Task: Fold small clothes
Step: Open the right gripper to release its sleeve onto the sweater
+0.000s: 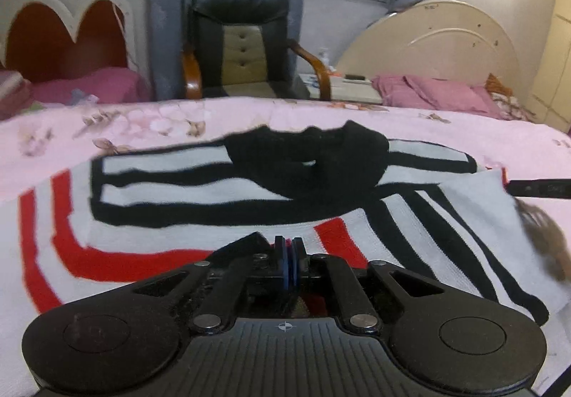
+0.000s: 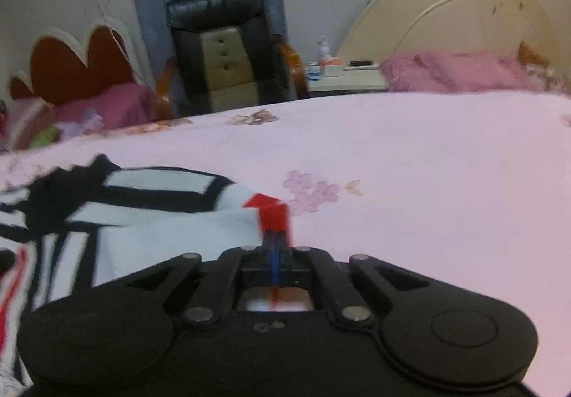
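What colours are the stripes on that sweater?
The sweater is white with black and red stripes and a black collar; the left wrist view shows it best.

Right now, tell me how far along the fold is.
Done: the sweater lies spread on the bed, collar up. In hand: the right gripper has its jaws shut on a red-edged corner, lifted off the sheet; the left gripper is shut at the hem. Left: no finished fold shows yet.
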### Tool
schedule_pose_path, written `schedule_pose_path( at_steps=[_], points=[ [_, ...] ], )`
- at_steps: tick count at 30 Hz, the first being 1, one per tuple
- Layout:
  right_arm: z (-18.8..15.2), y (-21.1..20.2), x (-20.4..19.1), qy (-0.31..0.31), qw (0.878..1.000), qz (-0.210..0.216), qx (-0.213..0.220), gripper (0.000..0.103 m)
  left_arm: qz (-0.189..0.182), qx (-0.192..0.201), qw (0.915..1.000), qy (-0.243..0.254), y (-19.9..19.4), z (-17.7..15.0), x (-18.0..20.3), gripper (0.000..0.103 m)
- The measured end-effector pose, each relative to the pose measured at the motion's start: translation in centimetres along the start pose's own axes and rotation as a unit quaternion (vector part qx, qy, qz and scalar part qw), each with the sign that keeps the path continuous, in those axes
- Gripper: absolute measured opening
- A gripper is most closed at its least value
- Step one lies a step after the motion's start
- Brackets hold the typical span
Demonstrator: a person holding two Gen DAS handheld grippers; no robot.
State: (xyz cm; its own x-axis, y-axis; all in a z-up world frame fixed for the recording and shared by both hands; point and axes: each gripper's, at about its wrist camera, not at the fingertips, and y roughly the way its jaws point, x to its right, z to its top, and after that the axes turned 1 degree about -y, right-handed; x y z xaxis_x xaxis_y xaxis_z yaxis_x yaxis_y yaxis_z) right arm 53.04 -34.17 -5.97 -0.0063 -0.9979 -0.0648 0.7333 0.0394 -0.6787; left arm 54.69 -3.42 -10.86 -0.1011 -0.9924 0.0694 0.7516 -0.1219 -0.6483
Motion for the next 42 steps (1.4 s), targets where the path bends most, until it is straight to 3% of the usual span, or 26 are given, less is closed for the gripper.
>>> schedule_pose_path(
  at_steps=[3, 7, 10, 11, 14, 17, 20, 21, 23, 26, 29, 32, 36, 37, 39, 42],
  points=[
    [-0.2, -2.2, -1.1, 0.011, 0.999, 0.044, 0.029, 0.011, -0.029, 0.037, 0.9988, 0.011, -1.0, 0.7, 2.8, 0.005],
    [-1.6, -3.1, -4.7, -0.028, 0.994, 0.105, 0.024, 0.011, -0.077, 0.018, 0.9966, 0.021, 0.5, 1.0, 7.1, 0.005],
    [-2.9, -2.6, -5.9, -0.049, 0.993, 0.111, 0.004, 0.015, -0.085, -0.007, 0.9958, 0.035, 2.1, 0.0, 8.8, 0.005],
    [-3.3, -2.5, -5.9, -0.061, 0.992, 0.108, 0.000, 0.012, -0.080, 0.003, 0.9957, 0.047, 2.0, -0.4, 8.7, 0.005],
    [-3.4, -3.1, -4.4, -0.058, 0.995, 0.081, 0.008, 0.001, -0.042, 0.010, 0.9977, 0.052, 0.9, -0.8, 6.7, 0.005],
    [-3.3, -3.4, -2.5, -0.039, 0.999, 0.035, 0.008, 0.001, -0.010, 0.026, 0.9985, 0.047, -0.9, -2.2, 3.2, 0.005],
    [-3.8, -3.6, -2.2, -0.040, 0.998, 0.036, 0.008, 0.001, -0.005, 0.033, 0.9991, 0.028, -2.7, -3.1, 0.2, 0.005],
    [-3.7, -3.9, -2.5, -0.040, 0.999, 0.030, 0.008, 0.003, -0.005, 0.039, 0.9991, 0.017, -3.8, -3.4, -0.7, 0.005],
    [-3.6, -5.6, -3.1, -0.027, 0.998, 0.032, 0.036, 0.029, -0.018, 0.059, 0.9979, -0.018, -5.2, -4.1, -2.5, 0.005],
    [-4.2, -7.5, -4.0, -0.013, 0.997, 0.059, 0.050, 0.028, -0.007, 0.060, 0.9947, -0.082, -7.5, -6.2, -6.4, 0.005],
    [-5.2, -8.7, -6.9, -0.023, 0.992, 0.115, 0.045, 0.027, -0.033, 0.038, 0.9857, -0.160, -7.7, -8.1, -10.0, 0.005],
    [-6.1, -9.0, -11.1, -0.039, 0.988, 0.146, 0.035, 0.027, -0.090, 0.026, 0.9725, -0.213, -6.3, -8.4, -11.4, 0.005],
    [-6.6, -8.9, -13.8, -0.019, 0.986, 0.161, 0.024, 0.027, -0.127, 0.012, 0.9586, -0.254, -3.3, -7.7, -12.2, 0.005],
    [-6.8, -8.7, -14.1, -0.016, 0.987, 0.158, 0.020, 0.027, -0.134, 0.007, 0.9583, -0.252, -2.7, -7.3, -12.3, 0.005],
    [-7.2, -8.3, -14.4, -0.012, 0.989, 0.147, 0.010, 0.027, -0.127, 0.007, 0.9681, -0.216, -2.4, -6.1, -11.7, 0.005],
    [-7.6, -8.8, -14.2, -0.005, 0.990, 0.139, 0.008, 0.027, -0.113, 0.041, 0.9769, -0.176, -3.8, -4.8, -11.4, 0.005]
  ],
)
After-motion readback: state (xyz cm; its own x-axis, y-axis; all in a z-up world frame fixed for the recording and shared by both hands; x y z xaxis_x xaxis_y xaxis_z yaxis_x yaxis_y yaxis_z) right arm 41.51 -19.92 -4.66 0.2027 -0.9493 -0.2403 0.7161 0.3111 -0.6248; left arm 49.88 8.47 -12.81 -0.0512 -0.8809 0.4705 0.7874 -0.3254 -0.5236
